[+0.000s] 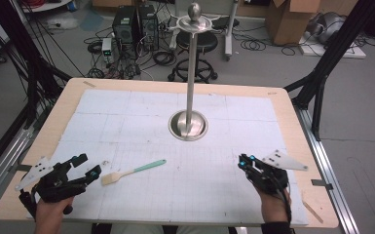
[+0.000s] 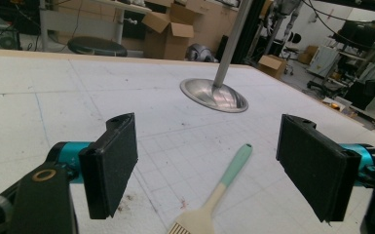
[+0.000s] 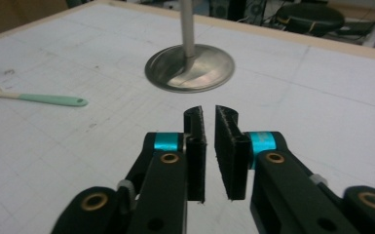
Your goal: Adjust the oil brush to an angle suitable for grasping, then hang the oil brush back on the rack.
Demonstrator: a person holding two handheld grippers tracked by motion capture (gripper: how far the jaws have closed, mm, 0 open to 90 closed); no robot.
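In the high view, a brush (image 1: 132,171) with a mint-green handle and pale bristled head is seen lying flat on the white gridded mat (image 1: 126,117), just beside the left gripper (image 1: 88,168), whose jaws are spread wide with nothing held. The right gripper (image 1: 244,163) is held well apart from it, near the mat's right side. A metal stand (image 1: 190,78) rises from a shallow dished base, in which nothing is seen.

In the left gripper view, the brush (image 2: 213,197) is seen on the mat between the widely parted jaws, untouched.

In the right gripper view, a narrow gap is shown between the jaws, with nothing gripped; the brush (image 3: 34,98) lies far left.
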